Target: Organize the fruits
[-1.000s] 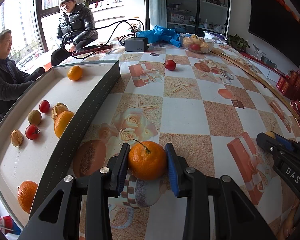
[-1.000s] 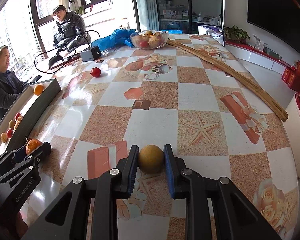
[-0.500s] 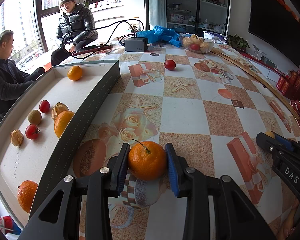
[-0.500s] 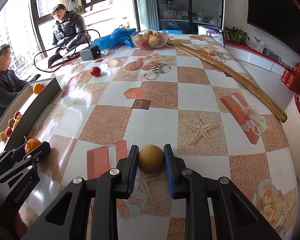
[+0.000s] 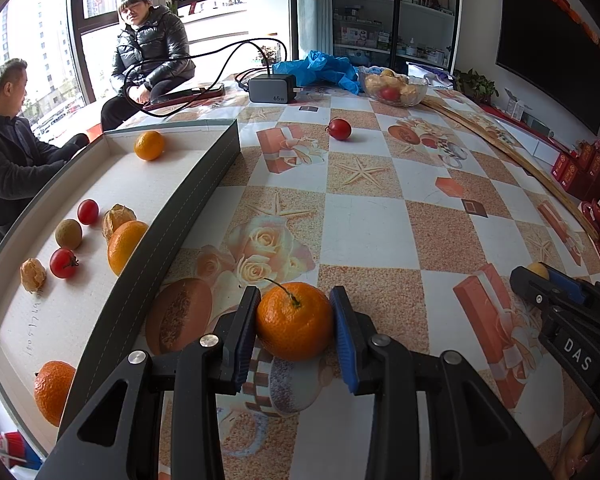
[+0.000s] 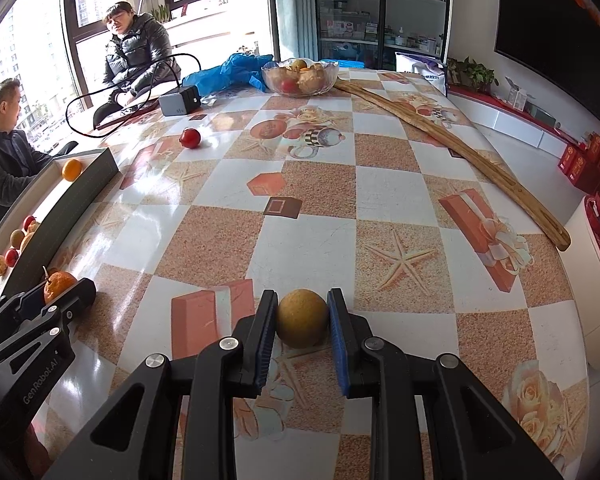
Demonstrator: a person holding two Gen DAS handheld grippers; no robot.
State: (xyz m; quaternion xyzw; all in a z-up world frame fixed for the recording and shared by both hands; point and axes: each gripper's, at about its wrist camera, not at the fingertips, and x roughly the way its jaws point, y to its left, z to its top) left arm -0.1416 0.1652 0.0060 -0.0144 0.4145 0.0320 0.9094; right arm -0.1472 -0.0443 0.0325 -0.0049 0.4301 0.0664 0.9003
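Through the left wrist camera I see my left tongs (image 5: 295, 322) closed around a stemmed orange (image 5: 295, 321), both blue pads pressed against its sides, low over the patterned desk (image 5: 364, 236). Just to its left runs the dark wall of the tray (image 5: 188, 216), which holds more oranges, two small tomatoes (image 5: 88, 211), a brown round fruit and two papery husked ones. Farther up the desk lies a loose red fruit (image 5: 339, 129), and beyond it a glass bowl (image 5: 393, 86) of fruit beside a charger brick (image 5: 272, 89). At the right edge my right tongs (image 5: 540, 276) grip something yellowish.

From the right wrist camera, my right tongs (image 6: 302, 324) are clamped on a round tan fruit (image 6: 302, 324) sitting at the desk surface, pads touching both sides. My left tongs (image 6: 60, 292) appear at lower left with the orange, near the tray wall.
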